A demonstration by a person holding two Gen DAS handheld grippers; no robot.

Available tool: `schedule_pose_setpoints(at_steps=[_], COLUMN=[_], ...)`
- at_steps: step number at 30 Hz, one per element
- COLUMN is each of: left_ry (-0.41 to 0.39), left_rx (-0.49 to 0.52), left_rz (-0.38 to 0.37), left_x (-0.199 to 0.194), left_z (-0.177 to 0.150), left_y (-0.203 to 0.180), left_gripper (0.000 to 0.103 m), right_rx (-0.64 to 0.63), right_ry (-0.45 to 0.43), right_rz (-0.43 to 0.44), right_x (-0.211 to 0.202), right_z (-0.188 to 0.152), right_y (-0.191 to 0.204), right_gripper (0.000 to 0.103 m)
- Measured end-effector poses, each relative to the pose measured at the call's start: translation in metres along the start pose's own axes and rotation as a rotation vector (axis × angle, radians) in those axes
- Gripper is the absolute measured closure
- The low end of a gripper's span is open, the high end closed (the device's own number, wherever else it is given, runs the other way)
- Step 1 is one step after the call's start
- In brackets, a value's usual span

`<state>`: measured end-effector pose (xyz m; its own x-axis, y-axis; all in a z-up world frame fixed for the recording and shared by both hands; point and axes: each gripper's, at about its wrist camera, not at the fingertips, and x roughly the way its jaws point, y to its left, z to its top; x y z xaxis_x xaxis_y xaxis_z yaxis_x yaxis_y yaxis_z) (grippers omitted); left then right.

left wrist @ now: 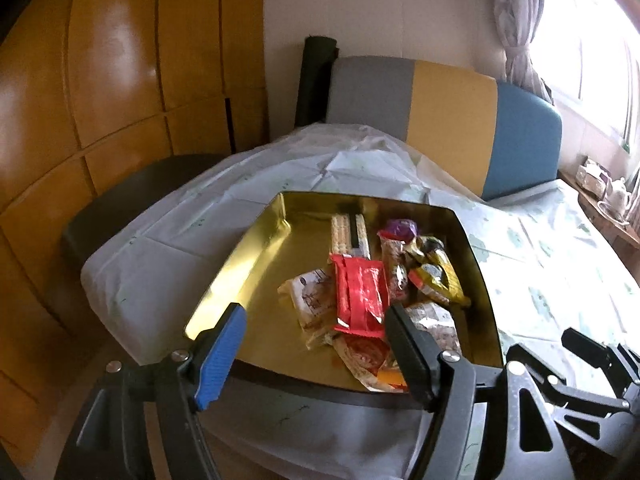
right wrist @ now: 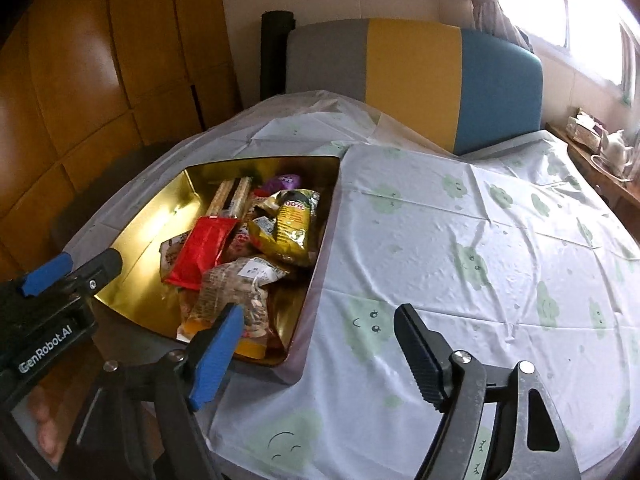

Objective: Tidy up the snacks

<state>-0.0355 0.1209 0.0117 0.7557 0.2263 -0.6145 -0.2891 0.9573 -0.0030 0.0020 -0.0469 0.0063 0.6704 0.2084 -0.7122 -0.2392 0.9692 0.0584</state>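
A gold tin tray [left wrist: 256, 248] is sitting on a table draped in a white cloth with green cloud prints [right wrist: 460, 240], near the table's left edge, and the snacks are lying heaped in its right half.

The left gripper [left wrist: 316, 344] is hovering at the tray's near rim with its jaws standing wide apart — nothing is caught between them. Its blue finger [left wrist: 222, 354] is hanging over the bare gold floor at the near left corner, while its black finger [left wrist: 408, 354] is overlapping the near end of the pile. Between and just beyond the two fingers a red wrapper [left wrist: 360, 296] is lying on top of a pale printed packet [left wrist: 310, 300], with a clear bag of nuts [left wrist: 434, 320] just to the right of the black finger. Farther back, a wafer pack [left wrist: 348, 232] is lying along the tray floor, a purple sweet [left wrist: 400, 226] is sitting by the far wall, and yellow foil packets [left wrist: 436, 272] are resting against the right wall.

The right gripper [right wrist: 318, 344] is also gaping, empty — its jaws are spread over the cloth beside the tray's near right corner. Its blue finger [right wrist: 216, 356] is overlapping the tray rim beside the bag of nuts [right wrist: 240, 284], and its black finger [right wrist: 420, 356] is hanging over bare cloth, apart from every snack.
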Motion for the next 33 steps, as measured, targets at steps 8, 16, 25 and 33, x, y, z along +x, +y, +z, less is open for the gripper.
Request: schedule_pose_setpoints(at_steps=[8,16,25,33], left_ry=[-0.021,-0.006,-0.005,0.001], left_rx=[-0.004,0.003,0.003,-0.003], left_rz=[-0.002,-0.02,-0.033,-0.039], left_x=[-0.0044,-0.0039,-0.0035,-0.0035], left_z=[0.001,0.0009,0.0015,0.0016], left_y=[0.0022,0.0011,0.0014,0.0034], left_gripper=[0.03,0.031,0.032,0.032], right_rx=[-0.006,-0.014,-0.024,-0.023], right_ry=[-0.005,0.001,0.007,0.013], right_rz=[0.003,0.005,0.006,0.008], right_x=[-0.0001,0.0022,0.0044,0.0076], right_z=[-0.0008,-0.0015,-0.001,-0.0017], right_y=[0.0022,0.0046,0.0068,0.009], right_gripper=[0.025,0.025,0.025,0.024])
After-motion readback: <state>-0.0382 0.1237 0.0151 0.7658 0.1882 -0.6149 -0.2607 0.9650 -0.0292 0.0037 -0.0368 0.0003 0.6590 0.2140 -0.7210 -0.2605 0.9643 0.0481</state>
